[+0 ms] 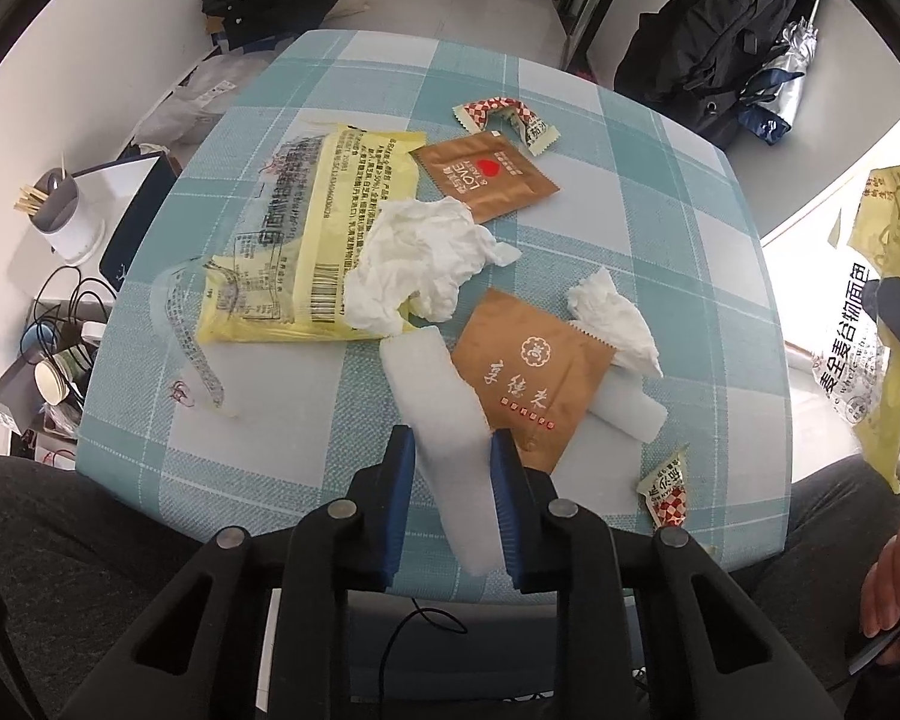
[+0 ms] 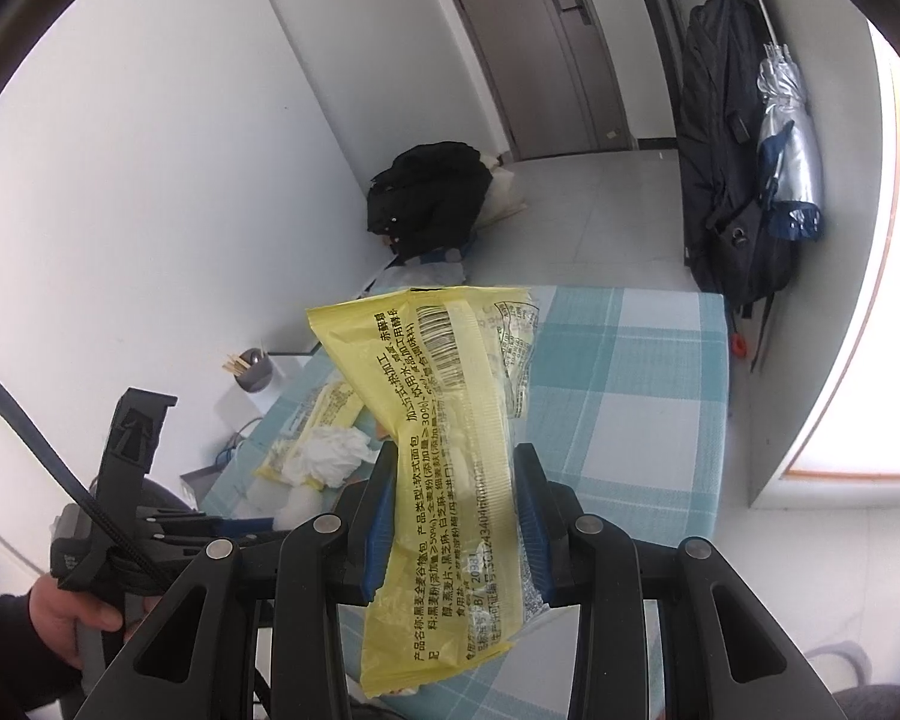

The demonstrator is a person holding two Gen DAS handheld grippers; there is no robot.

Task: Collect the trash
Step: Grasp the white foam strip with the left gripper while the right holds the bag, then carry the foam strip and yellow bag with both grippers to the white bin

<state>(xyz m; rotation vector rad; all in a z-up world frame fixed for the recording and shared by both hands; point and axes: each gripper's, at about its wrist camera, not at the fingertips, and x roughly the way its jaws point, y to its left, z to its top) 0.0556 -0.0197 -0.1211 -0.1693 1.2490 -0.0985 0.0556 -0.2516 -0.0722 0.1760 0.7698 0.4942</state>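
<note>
left gripper [image 1: 453, 447] jaws clamped on white foam strip [image 1: 435, 396]; right gripper [image 2: 457, 468] jaws grip yellow wrapper [image 2: 450, 420].

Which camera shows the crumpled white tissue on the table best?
The left wrist view: the crumpled white tissue lies unobstructed, overlapping the yellow wrapper. The right wrist view shows it small and distant, left of the held bread bag.

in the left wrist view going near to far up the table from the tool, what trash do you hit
left tool closed on the white foam strip → brown packet with white characters → big crumpled tissue → brown packet with red heart → red-and-white checked wrapper
</note>
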